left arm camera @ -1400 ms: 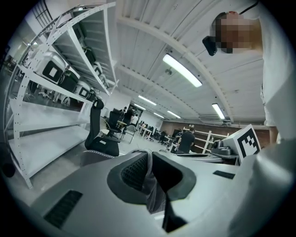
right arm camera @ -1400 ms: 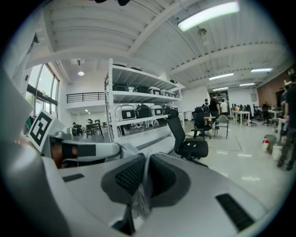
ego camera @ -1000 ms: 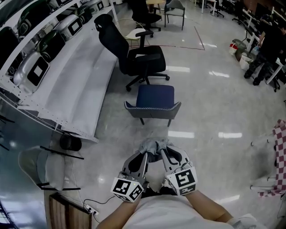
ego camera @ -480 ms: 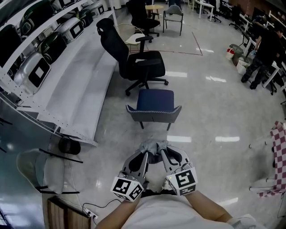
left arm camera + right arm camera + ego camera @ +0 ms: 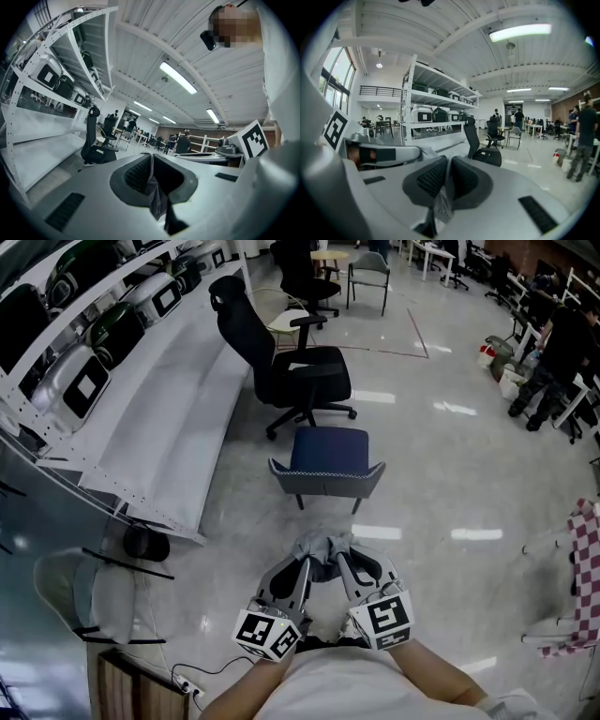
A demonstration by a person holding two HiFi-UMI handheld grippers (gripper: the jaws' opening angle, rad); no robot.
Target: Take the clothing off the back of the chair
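A grey piece of clothing (image 5: 324, 547) is bunched between my two grippers, close in front of the person's body and well short of the chair. My left gripper (image 5: 305, 559) is shut on its left part, and grey cloth (image 5: 157, 199) hangs from the closed jaws in the left gripper view. My right gripper (image 5: 342, 557) is shut on the right part, where a fold of cloth (image 5: 441, 206) is pinched between the pads. The blue-seated chair (image 5: 327, 457) stands ahead on the floor, its grey back bare.
A black office chair (image 5: 281, 357) stands beyond the blue one. White shelving (image 5: 122, 390) with boxed devices runs along the left. A checked cloth on a rack (image 5: 586, 568) is at the right edge. People and desks are far back at the right.
Both grippers stay shut on the clothing and keep their place in the view. The blue chair has slid slightly up and right in the picture.
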